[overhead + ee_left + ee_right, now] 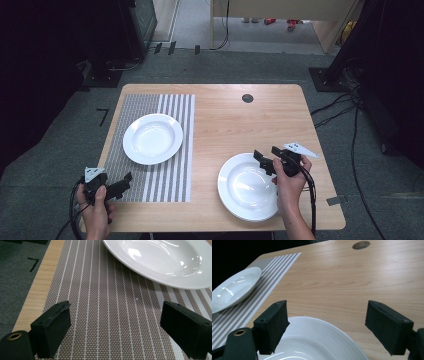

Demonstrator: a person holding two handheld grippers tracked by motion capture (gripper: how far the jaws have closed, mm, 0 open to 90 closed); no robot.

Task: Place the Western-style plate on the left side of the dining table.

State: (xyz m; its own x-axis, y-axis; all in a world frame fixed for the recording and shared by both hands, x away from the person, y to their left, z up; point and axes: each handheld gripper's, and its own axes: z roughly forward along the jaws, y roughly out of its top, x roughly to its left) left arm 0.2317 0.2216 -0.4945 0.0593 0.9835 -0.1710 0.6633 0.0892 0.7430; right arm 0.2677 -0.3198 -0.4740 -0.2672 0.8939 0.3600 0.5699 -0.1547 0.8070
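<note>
Right gripper (266,156), jaws apart, is hovering over the near-right plate (245,192), not yet gripping; left gripper (121,184), also gaping, is waiting over the mat (150,185).

wooden table (235,120), grey carpet (380,190), floor cables (335,107)

Left gripper (126,178) and right gripper (266,152) both gape wide.

Lab: cables (334,106) trail across grey carpet (225,65).
</note>
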